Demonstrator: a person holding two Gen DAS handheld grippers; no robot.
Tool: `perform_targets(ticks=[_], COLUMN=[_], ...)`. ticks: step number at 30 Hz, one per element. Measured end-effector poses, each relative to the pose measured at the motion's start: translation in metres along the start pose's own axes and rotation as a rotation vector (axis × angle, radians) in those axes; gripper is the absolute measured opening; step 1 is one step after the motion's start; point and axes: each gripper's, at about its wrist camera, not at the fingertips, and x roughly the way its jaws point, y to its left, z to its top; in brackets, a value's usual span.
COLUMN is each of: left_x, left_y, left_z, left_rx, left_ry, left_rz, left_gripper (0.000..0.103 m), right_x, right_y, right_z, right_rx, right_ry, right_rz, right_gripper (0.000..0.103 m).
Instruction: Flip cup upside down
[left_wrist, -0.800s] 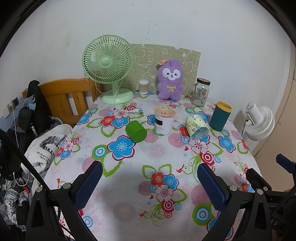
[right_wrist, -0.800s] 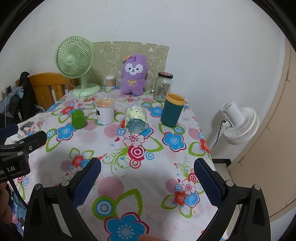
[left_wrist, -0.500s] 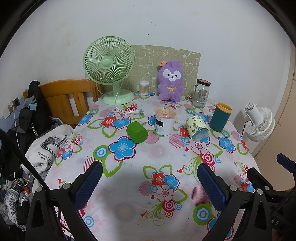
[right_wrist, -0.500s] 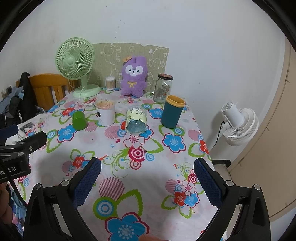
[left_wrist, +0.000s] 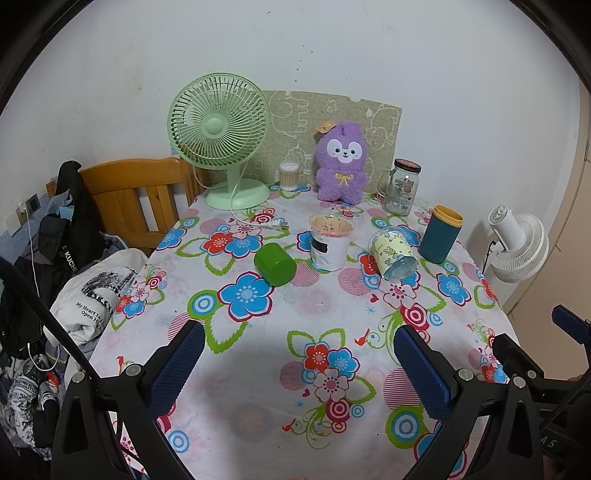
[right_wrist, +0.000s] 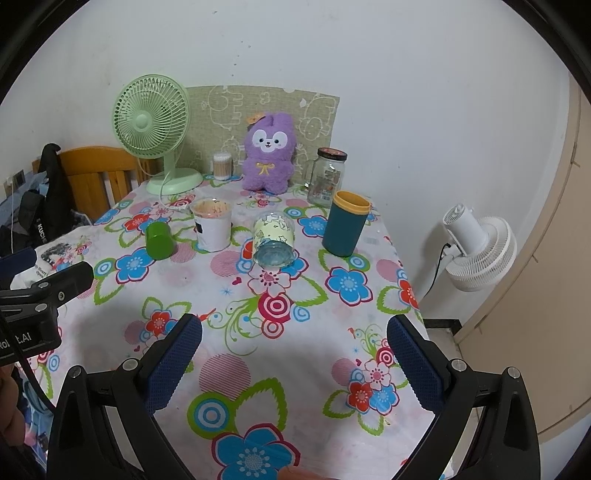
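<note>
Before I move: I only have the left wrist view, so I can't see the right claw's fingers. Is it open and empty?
Observer: Yes. The right wrist view shows the right claw with its jaws wide apart and only tablecloth between them.
Operator: Which cup does it face?
Observer: The patterned cup, lying on its side, is almost straight ahead of it. The cup's clear end points toward that camera, well clear of the fingers.
Operator: And my left claw, seen from there?
Observer: The left claw shows at that view's left edge, beside the right one and short of the green cup.
</note>
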Motion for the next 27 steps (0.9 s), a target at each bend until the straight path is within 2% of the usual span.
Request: perform_targets(ticks=[7, 18, 27], left_x=[0.001, 0.03, 0.064], left_y=[0.01, 0.046, 0.078], left_z=[0.003, 0.005, 0.014], left_rx=[-0.014, -0.075, -0.104], left_ry=[0.011, 0.057, 0.094], left_rz=[0.012, 0.054, 0.078], left_gripper=[0.103, 0.103, 0.103], right_x=[0.01, 0.041, 0.082], right_y=[0.007, 0.042, 0.08], right_z=[0.004, 0.025, 0.046], right_rx=[-0.015, -0.09, -0.127], right_ry=[0.021, 0.047, 0.098], right_rz=[0.028, 0.059, 0.134], right_gripper=[0.101, 0.101, 0.101])
